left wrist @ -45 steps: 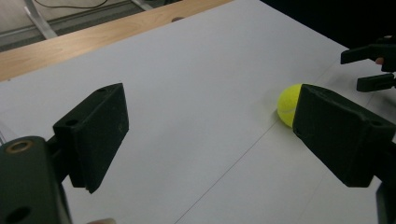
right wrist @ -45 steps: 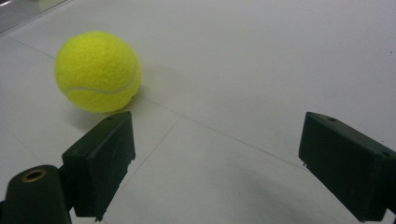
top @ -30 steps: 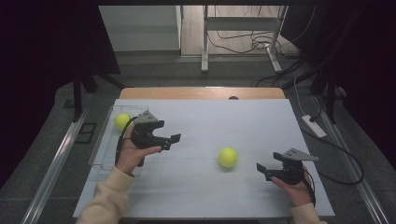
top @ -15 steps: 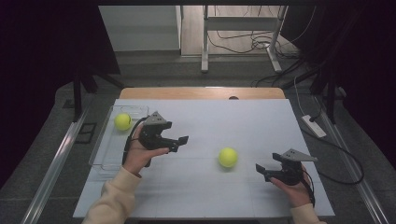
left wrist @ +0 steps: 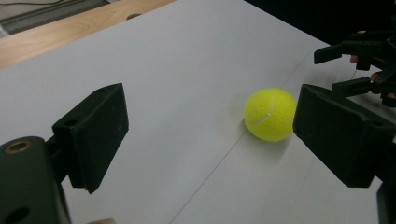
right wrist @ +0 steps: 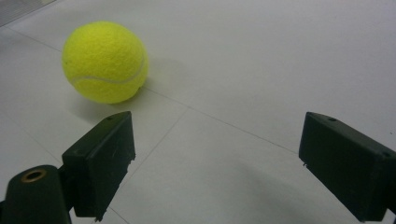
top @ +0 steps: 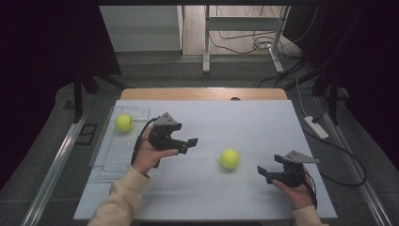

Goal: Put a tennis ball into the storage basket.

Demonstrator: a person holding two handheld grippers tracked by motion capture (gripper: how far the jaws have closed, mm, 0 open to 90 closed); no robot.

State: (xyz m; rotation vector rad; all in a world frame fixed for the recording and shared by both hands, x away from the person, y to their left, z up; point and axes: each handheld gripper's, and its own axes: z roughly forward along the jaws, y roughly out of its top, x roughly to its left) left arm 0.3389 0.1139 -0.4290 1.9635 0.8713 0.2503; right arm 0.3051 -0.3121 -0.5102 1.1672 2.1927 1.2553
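Note:
One yellow tennis ball point(top: 229, 158) lies on the white table top point(top: 244, 122), between my two grippers. My left gripper point(top: 187, 145) hovers to its left, open, and points at it. Along its jaws in the left gripper view, the ball point(left wrist: 270, 114) sits ahead and right of the gap of that gripper point(left wrist: 212, 135). My right gripper point(top: 264, 174) is low at the front right, open and empty. The ball point(right wrist: 105, 60) lies ahead and left of its gap point(right wrist: 219, 158). A second tennis ball point(top: 123, 122) rests in a clear tray point(top: 107, 160) at the left.
A wooden strip point(top: 202, 93) runs along the table's far edge. A power strip point(top: 316, 127) and cables lie on the floor to the right. In the left gripper view, the right gripper point(left wrist: 369, 51) appears beyond the ball.
My left gripper has moved right, away from the tray and toward the middle ball. The ball in the tray stayed put. The right gripper has barely moved.

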